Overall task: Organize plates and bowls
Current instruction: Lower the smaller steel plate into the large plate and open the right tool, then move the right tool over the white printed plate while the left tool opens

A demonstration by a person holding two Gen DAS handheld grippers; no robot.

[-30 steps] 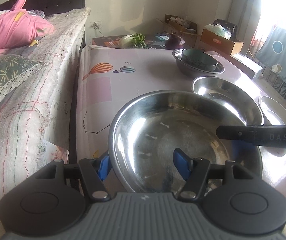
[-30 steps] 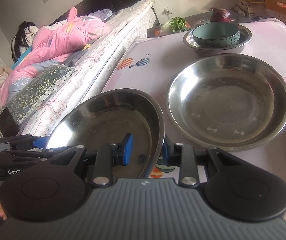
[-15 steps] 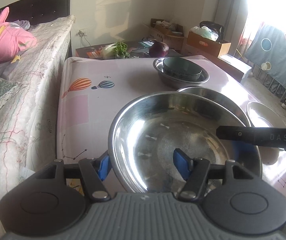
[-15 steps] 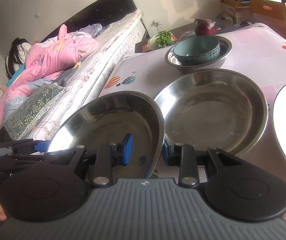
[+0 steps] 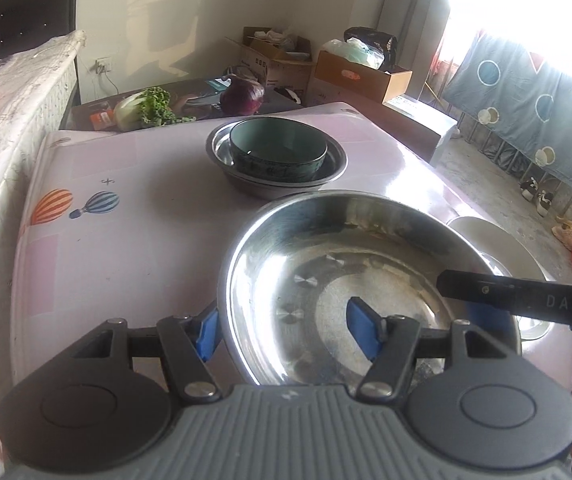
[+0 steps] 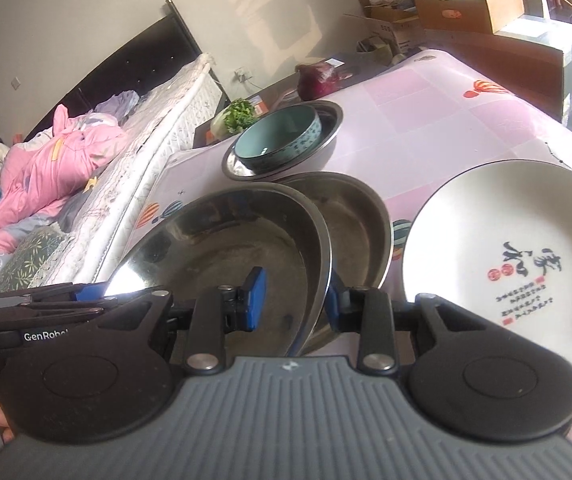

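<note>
Gripping one steel basin (image 5: 326, 288) between both claws, left claw (image 5: 286, 330) and right claw (image 6: 292, 300).

We see a pale wall (image 5: 158, 8) behind a bed (image 6: 134, 128) with a dark headboard (image 6: 126, 68) and pink bedding (image 6: 62, 156). Cardboard boxes (image 5: 362, 76) sit near a bright window (image 5: 526, 12), where a blue patterned cloth (image 5: 526, 112) hangs above the bare concrete floor (image 5: 498, 196). Sunlight falls across the pink patterned tablecloth (image 5: 126, 240).

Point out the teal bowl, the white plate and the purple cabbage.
teal bowl (image 5: 276, 140): left wrist view, inner wall.
white plate (image 6: 498, 240): right wrist view, bare centre.
purple cabbage (image 5: 242, 96): left wrist view, rounded front.
</note>
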